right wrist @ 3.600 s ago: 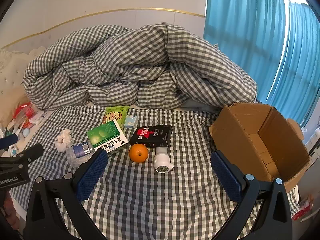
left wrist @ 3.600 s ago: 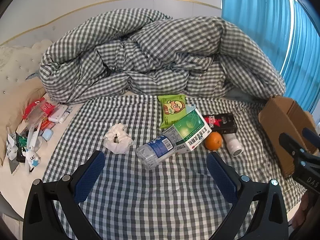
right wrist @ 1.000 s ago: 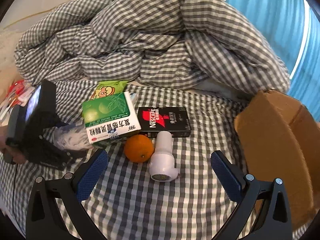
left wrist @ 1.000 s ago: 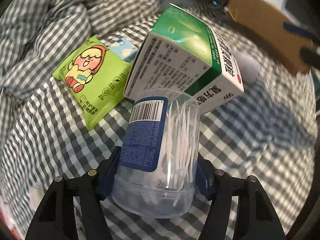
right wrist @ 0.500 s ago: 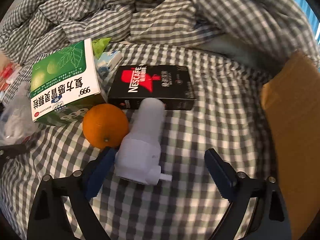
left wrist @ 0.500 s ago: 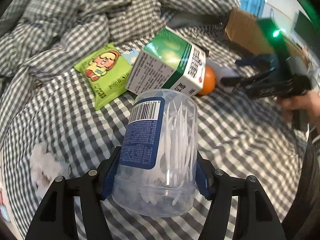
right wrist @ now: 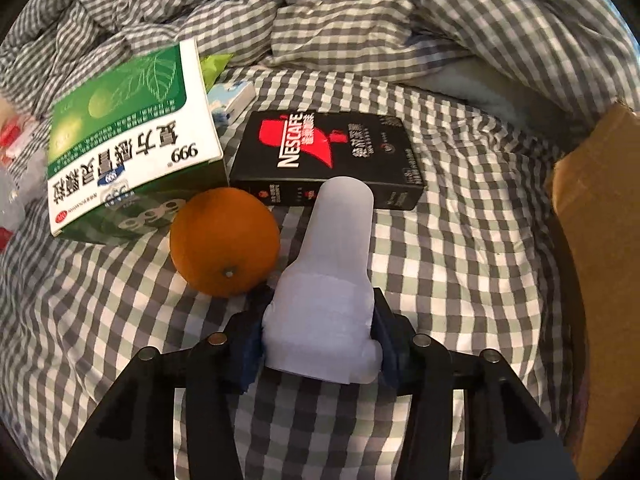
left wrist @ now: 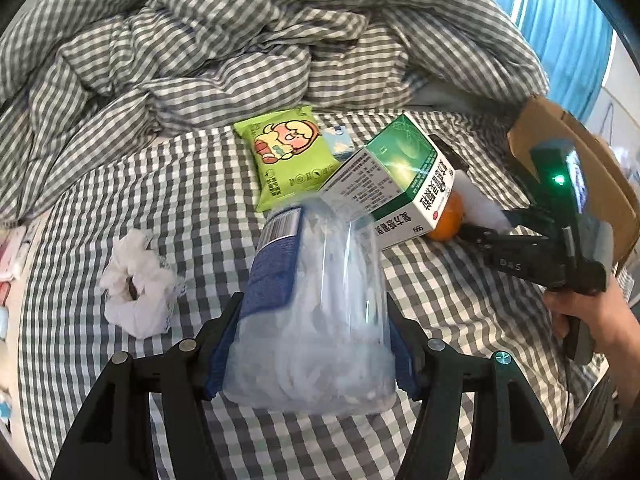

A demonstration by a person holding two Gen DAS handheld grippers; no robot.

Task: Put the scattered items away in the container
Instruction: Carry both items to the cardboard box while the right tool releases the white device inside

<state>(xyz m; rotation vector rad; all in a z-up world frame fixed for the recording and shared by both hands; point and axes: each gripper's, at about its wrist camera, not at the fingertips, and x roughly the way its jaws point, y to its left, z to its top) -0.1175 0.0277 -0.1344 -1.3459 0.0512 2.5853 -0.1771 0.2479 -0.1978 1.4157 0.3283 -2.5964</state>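
Jaws of the right gripper [right wrist: 320, 344] have just been closing and now clamp a white plastic bottle-shaped device [right wrist: 332, 276] lying on the checked bed [right wrist: 460, 280], its narrow end pointing away toward the black coffee box [right wrist: 332, 156]. Left gripper [left wrist: 308, 352] clamps a clear plastic jar of white picks [left wrist: 316, 312], its long axis pointing away from the camera.

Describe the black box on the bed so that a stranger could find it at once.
Start at the crumpled checked duvet and look just below it on the checked sheet. The black box lies flat, behind the orange. It alone is black, with red and white Nescafe print; the neighbouring medicine box is green and white.
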